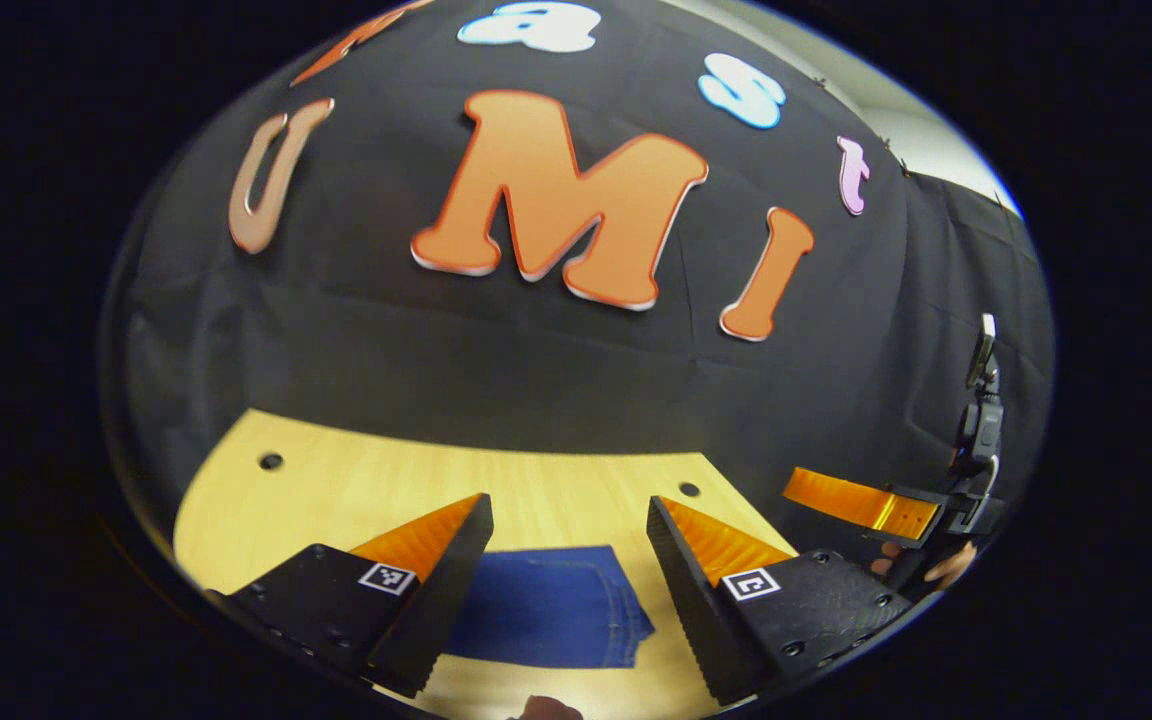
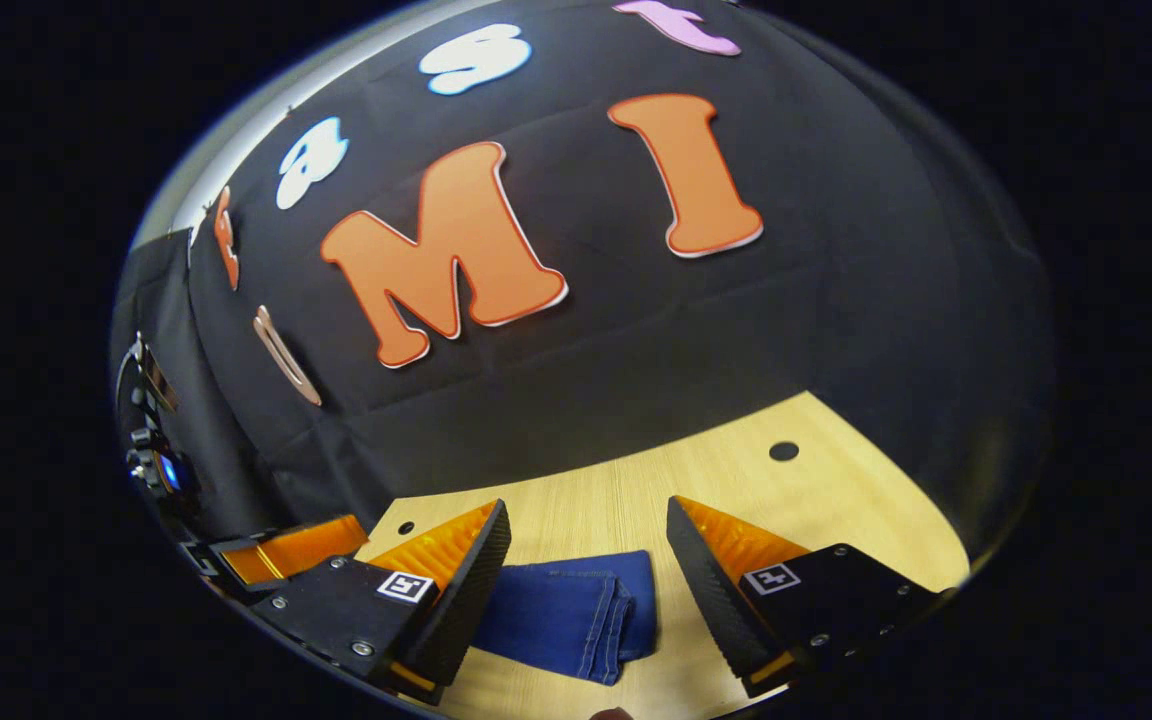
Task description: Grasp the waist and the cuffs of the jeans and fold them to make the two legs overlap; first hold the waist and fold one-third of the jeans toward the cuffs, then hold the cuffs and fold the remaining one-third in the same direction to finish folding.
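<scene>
Jeans (image 1: 548,606) lie on the wooden table (image 1: 356,490) as a compact folded bundle, seen between your fingers in both views. Your left gripper (image 1: 569,560) and right gripper (image 2: 588,570) hang above it with jaws spread, holding nothing. Judging by the layered edge, the folding looks finished; you need only draw both hands clear.

place: recording booth, likely lab | black cloth wall (image 1: 496,370) | bare wooden table (image 1: 356,490)
</scene>
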{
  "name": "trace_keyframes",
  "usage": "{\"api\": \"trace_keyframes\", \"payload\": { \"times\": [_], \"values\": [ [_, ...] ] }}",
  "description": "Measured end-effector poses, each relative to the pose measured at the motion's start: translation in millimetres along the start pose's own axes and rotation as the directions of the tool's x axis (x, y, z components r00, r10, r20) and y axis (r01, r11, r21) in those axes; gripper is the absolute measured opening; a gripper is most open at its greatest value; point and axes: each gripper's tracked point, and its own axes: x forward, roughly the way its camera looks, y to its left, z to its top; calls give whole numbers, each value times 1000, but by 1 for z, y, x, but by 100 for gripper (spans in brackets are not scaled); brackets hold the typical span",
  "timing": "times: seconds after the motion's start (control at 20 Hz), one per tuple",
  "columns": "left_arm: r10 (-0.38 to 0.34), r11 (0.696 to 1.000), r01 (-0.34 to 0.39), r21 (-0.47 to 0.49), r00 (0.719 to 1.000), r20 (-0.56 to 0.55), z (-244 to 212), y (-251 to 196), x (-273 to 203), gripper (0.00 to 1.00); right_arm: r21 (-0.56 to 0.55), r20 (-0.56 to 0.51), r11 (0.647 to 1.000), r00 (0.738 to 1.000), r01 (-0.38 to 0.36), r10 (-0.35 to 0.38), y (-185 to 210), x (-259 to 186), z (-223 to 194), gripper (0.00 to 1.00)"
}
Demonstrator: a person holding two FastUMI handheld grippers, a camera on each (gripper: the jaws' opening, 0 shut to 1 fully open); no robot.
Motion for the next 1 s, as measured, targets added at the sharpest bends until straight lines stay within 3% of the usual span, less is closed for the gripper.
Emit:
{"api": "trace_keyframes", "payload": {
  "times": [0.15,0.45,0.5,0.65,0.95,1.0],
  "values": [
    [76,995,-84,54,988,137,34,17,-21,98,-89,95,996,995,-7,16,19,-7,24,96],
    [159,968,-218,120,913,375,86,28,-71,98,-175,224,982,969,-71,110,68,-25,46,96],
    [169,965,-234,123,904,392,86,29,-78,98,-197,240,978,963,-74,121,72,-27,48,100],
    [198,959,-261,113,897,396,72,37,-87,98,-251,261,966,956,-67,134,76,-30,45,96],
    [195,953,-275,126,877,439,55,38,-97,94,-299,286,952,946,-67,156,94,-38,29,96],
    [191,952,-275,133,875,445,51,38,-97,94,-312,286,948,944,-70,164,96,-36,26,100]
  ]
}}
